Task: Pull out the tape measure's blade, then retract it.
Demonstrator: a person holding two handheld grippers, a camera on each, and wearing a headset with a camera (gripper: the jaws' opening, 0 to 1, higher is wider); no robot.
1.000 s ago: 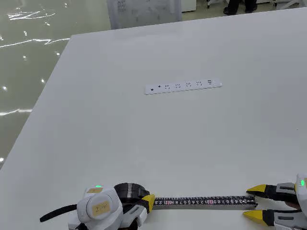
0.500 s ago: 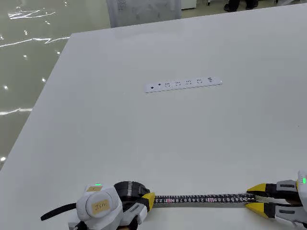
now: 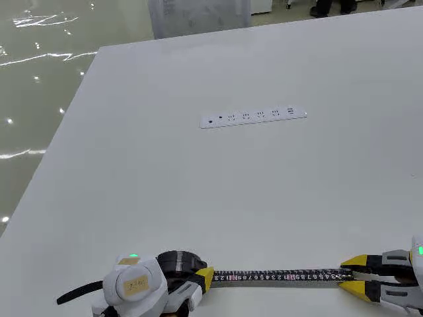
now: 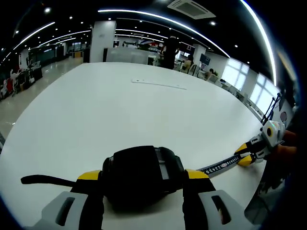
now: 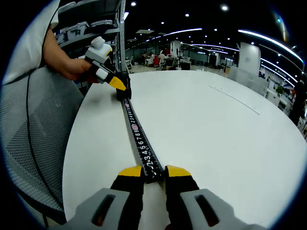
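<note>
Right gripper (image 5: 154, 172) has its yellow-tipped jaws pinched narrow on the free end of the blade (image 5: 139, 139), right at the low numbers. Across the way, the left gripper (image 4: 143, 175) is clamped around the black case (image 3: 177, 264) of the tape measure, jaws spread as wide as the case itself. The case sits at the near edge of the white table (image 3: 198, 185), and the blade runs out from it flat along that edge to the right gripper.

By the look of it, the pull-out is in hand or close to done. To do it well, the pull should stay in line with the case mouth, with the blade low and flat so it does not twist or buckle, and the case should be held firm. For the return, walking the tip back looks safer than letting go, since a freed blade may whip.

On the count: 2 grippers, 1 tape measure with 1 blade, 1 black strap (image 3: 79, 292) trailing off the case, and 1 white power strip (image 3: 254, 117) mid-table, well apart from the work.
</note>
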